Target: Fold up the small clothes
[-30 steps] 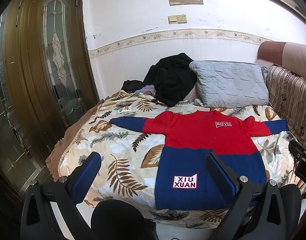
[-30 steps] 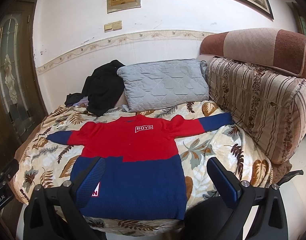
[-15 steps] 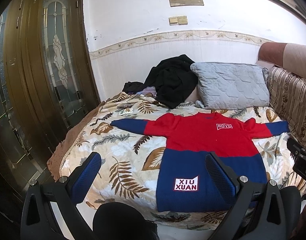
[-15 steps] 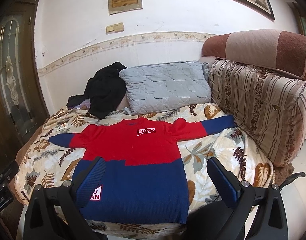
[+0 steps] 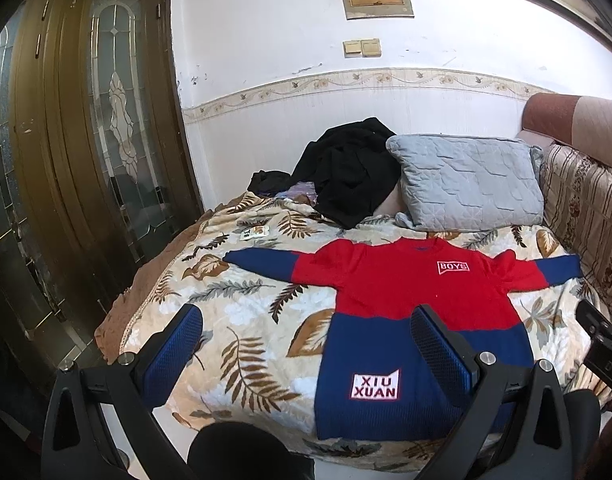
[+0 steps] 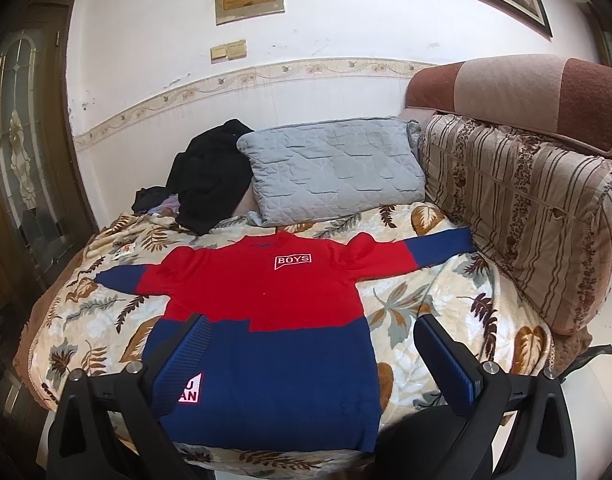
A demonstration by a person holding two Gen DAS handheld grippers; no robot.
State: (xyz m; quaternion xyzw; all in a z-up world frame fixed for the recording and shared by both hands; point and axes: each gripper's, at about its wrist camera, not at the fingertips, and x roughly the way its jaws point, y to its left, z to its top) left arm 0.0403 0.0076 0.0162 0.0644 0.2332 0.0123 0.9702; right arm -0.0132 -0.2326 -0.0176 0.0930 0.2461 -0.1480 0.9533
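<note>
While spread flat, sweater [image 5: 417, 292] with full "XIU XUAN" patch only left-view; both grippers' fingers apart.

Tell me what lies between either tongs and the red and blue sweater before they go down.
Nothing visible does. The red and blue knit sweater lies flat on the leaf-print blanket, bare on top. The grey pillow and black clothes sit behind it. Left tongs and right tongs are open.

Both cameras stand off the foot edge of the bed [image 5: 242, 320], looking along it toward the headboard wall. The left view sits nearer the bed's left corner by the wardrobe [image 5: 86, 160], the right nearer the sofa back [image 6: 525, 208]. Both share the sweater [image 5: 405, 292] and pillow [image 6: 329, 168].
</note>
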